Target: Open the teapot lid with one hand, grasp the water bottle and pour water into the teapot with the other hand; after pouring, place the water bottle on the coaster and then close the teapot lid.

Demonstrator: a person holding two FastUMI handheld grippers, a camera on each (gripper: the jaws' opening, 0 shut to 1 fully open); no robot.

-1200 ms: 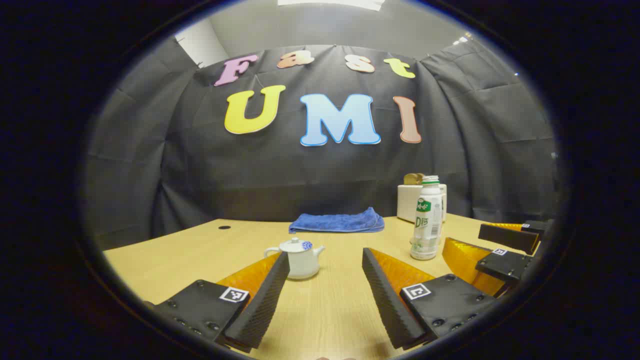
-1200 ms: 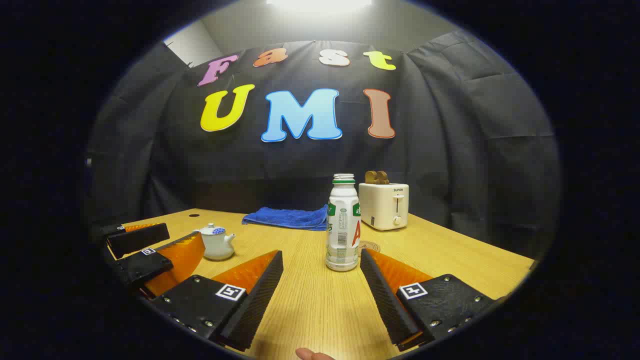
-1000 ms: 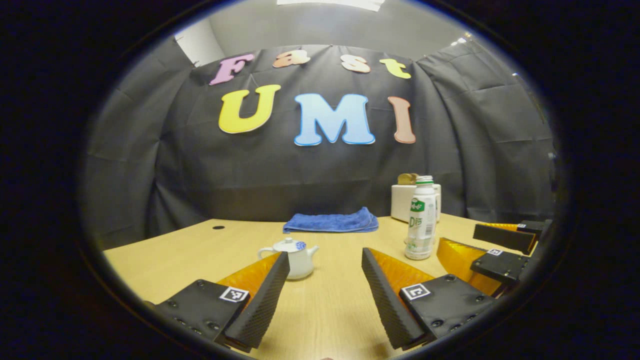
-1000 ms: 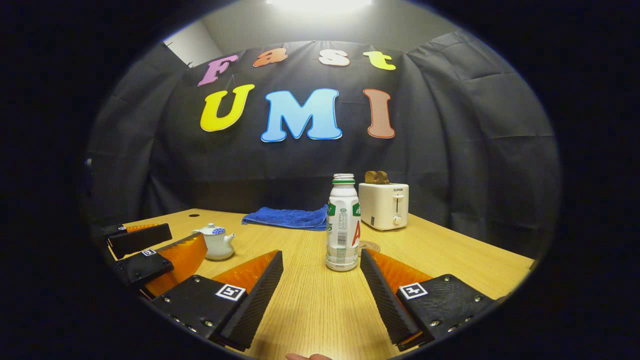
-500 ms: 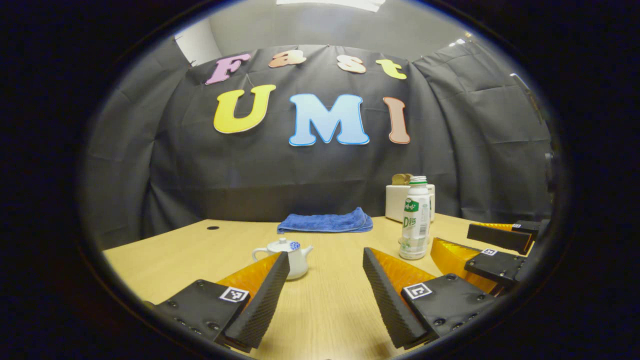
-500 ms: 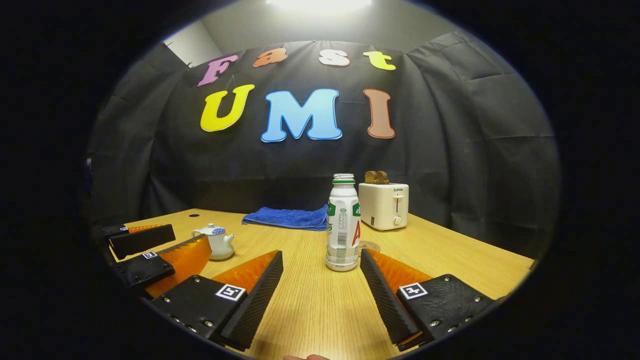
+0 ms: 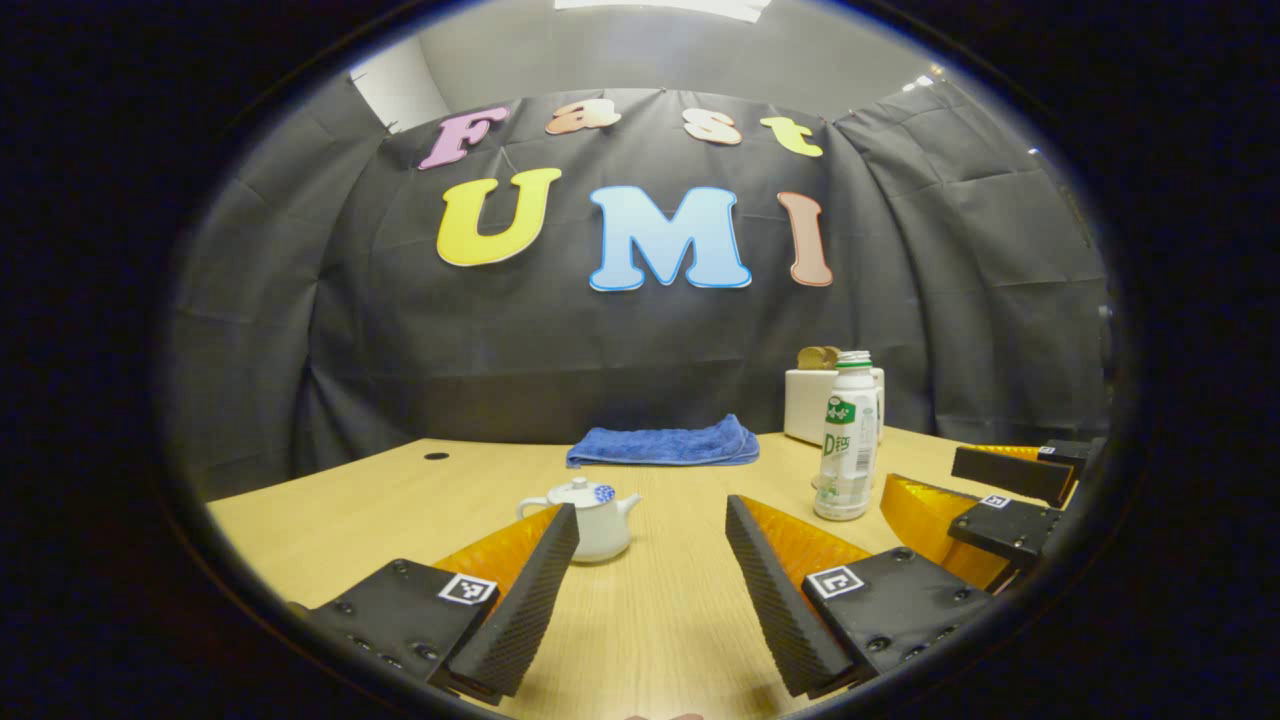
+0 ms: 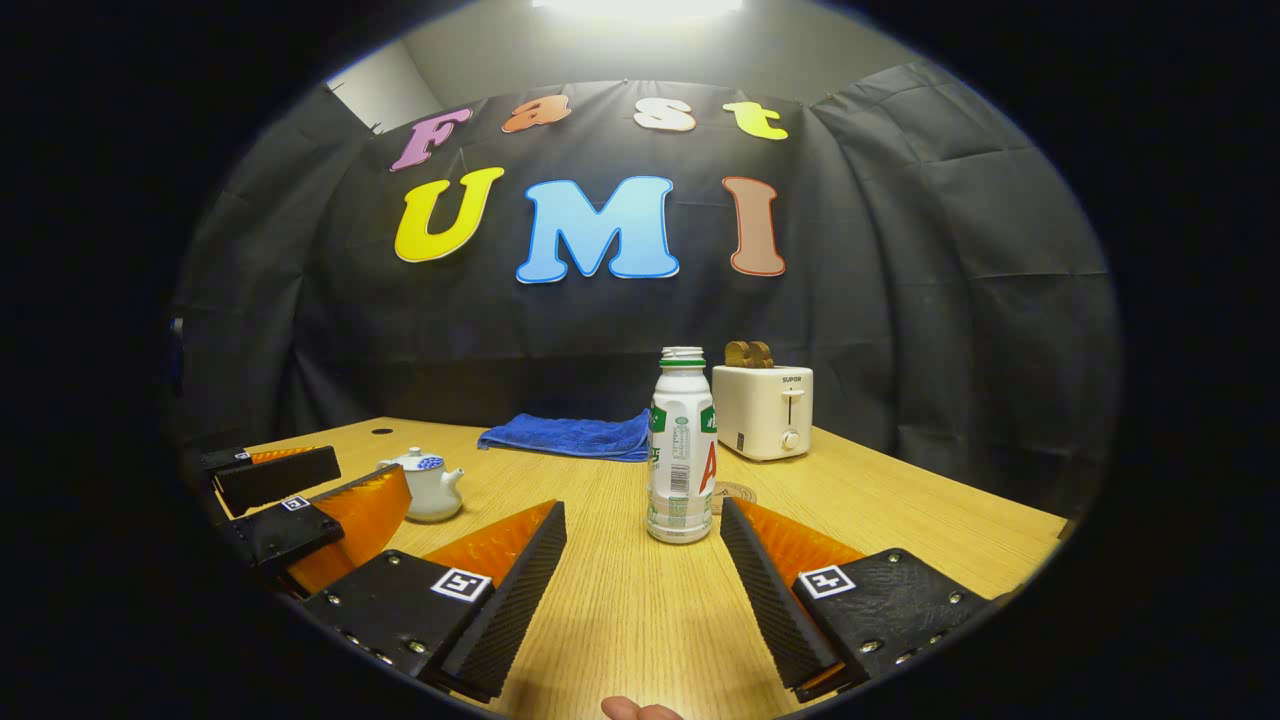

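A small white teapot (image 7: 592, 522) with a blue-patterned lid stands upright on the wooden table (image 7: 660, 620), just ahead of my left gripper (image 7: 650, 520), which is open and empty. The teapot (image 8: 428, 484) also shows in the right gripper view, at the left. An uncapped water bottle (image 8: 680, 447) with a green and white label stands upright just ahead of my right gripper (image 8: 643, 518), also open and empty. Behind the bottle lies a round coaster (image 8: 737, 492), partly hidden. The bottle (image 7: 846, 440) appears at the right in the left gripper view.
A folded blue towel (image 7: 665, 442) lies at the back of the table. A white toaster (image 8: 765, 411) with bread in it stands at the back right. The other gripper (image 7: 1000, 495) shows at the right in the left gripper view.
The left gripper view has swayed slightly sideways and back; teapot and bottle sit at nearly the same spots. The right gripper view has barely shifted. Both grippers stay open.
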